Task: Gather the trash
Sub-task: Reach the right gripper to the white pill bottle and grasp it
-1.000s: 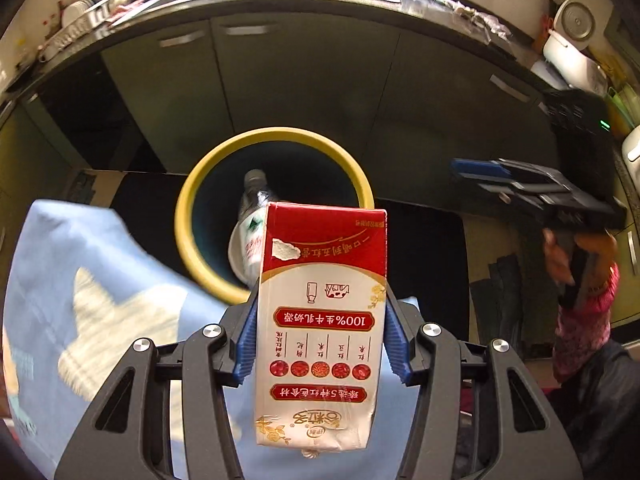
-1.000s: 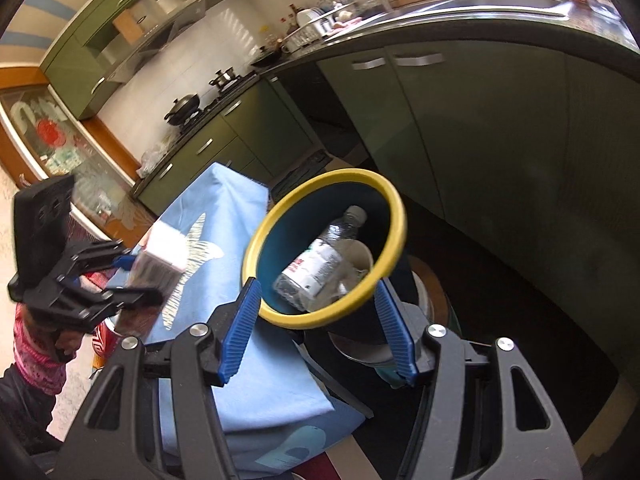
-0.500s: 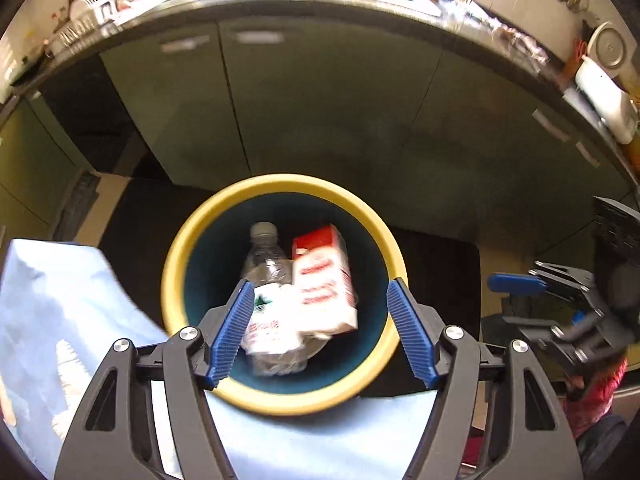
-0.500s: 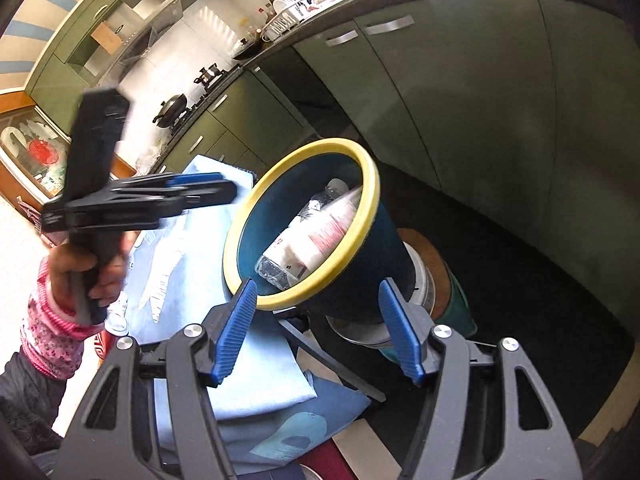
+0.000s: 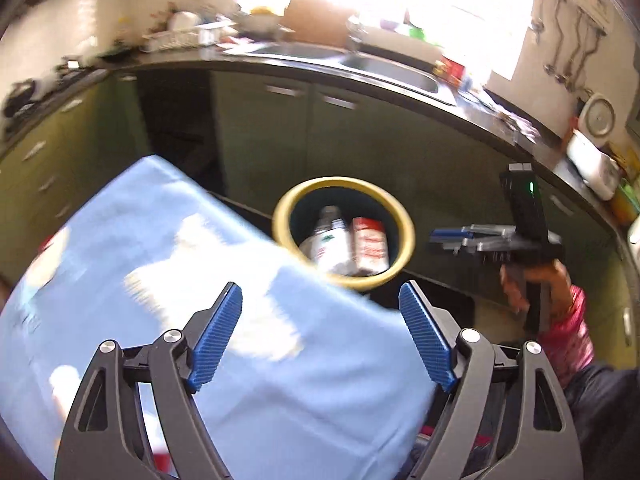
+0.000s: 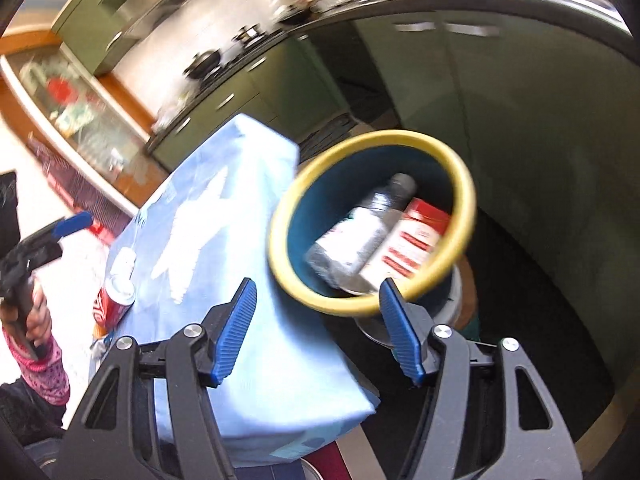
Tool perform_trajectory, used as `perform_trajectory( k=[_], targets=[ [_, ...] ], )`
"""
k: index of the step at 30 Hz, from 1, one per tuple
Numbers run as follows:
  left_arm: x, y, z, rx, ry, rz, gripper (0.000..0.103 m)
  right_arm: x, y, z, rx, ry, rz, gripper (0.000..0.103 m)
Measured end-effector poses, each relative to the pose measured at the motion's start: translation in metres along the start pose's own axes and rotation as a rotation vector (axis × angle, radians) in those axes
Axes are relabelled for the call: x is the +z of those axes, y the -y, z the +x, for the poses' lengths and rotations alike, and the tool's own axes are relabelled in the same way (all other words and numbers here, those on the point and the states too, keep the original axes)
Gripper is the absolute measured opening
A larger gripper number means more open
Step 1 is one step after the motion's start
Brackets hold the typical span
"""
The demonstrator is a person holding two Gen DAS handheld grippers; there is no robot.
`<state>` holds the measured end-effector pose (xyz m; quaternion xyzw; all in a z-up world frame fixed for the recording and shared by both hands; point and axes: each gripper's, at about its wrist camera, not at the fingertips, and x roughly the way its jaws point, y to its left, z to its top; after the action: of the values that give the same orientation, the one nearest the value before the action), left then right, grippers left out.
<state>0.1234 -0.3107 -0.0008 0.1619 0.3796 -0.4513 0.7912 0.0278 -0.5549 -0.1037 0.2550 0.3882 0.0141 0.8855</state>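
A dark blue bin with a yellow rim [image 5: 403,220] [image 6: 466,184] stands beside the table. Inside lie a clear plastic bottle [image 5: 326,238] [image 6: 362,236] and a red and white milk carton [image 5: 370,242] [image 6: 412,242]. My left gripper [image 5: 320,334] is open and empty above the blue tablecloth [image 5: 160,248], short of the bin. My right gripper [image 6: 318,330] is open and empty, just in front of the bin's near rim; it also shows in the left wrist view [image 5: 452,236]. A red soda can [image 6: 114,300] stands on the tablecloth [image 6: 224,216] at the left.
Green kitchen cabinets [image 5: 360,140] and a dark counter with a sink [image 5: 384,68] run behind the bin. A round metal object [image 6: 372,328] sits under the bin. The left gripper and hand show at the left edge of the right wrist view [image 6: 24,264].
My left gripper let go of the milk carton, which dropped into the bin next to the bottle. The left gripper then pulled back and up over the tablecloth. The right gripper shifted slightly.
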Motion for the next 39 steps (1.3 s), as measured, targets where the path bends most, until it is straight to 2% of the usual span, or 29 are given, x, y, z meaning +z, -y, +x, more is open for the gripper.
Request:
perform_trajectory(
  k=[4, 10, 16, 20, 26, 28, 29, 30, 33, 39],
  targets=[
    [-0.064, -0.038, -0.049, 0.139, 0.056, -0.098, 0.083, 0.020, -0.059, 0.026, 0.047, -0.044, -0.117, 0.061],
    [-0.165, -0.104, -0.102, 0.231, 0.076, -0.356, 0.086, 0.047, -0.177, 0.087, 0.168, -0.158, -0.307, 0.063],
    [-0.233, -0.138, -0.121, 0.294, 0.078, -0.467, 0.086, 0.053, -0.294, 0.149, 0.245, -0.300, -0.427, 0.063],
    [-0.252, -0.144, -0.125, 0.272, 0.089, -0.492, 0.086, 0.045, -0.357, 0.194, 0.267, -0.448, -0.444, 0.063],
    [-0.256, -0.141, -0.121, 0.241, 0.104, -0.479, 0.087, 0.029, -0.411, 0.254, 0.137, -0.603, -0.506, 0.063],
    [-0.259, -0.142, -0.123, 0.229, 0.108, -0.474, 0.087, 0.025, -0.423, 0.263, 0.076, -0.604, -0.595, 0.065],
    [-0.261, -0.142, -0.123, 0.226, 0.106, -0.472, 0.087, 0.022, -0.429, 0.266, 0.053, -0.599, -0.652, 0.071],
    [-0.263, -0.142, -0.124, 0.222, 0.106, -0.470, 0.087, 0.018, -0.435, 0.269, 0.054, -0.605, -0.727, 0.076],
    [-0.268, -0.143, -0.123, 0.211, 0.099, -0.471, 0.087, 0.011, -0.444, 0.271, 0.022, -0.585, -0.908, 0.080],
    [-0.275, -0.149, -0.118, 0.199, 0.092, -0.496, 0.087, -0.002, -0.455, 0.279, 0.058, -0.628, -1.245, 0.086]
  ],
)
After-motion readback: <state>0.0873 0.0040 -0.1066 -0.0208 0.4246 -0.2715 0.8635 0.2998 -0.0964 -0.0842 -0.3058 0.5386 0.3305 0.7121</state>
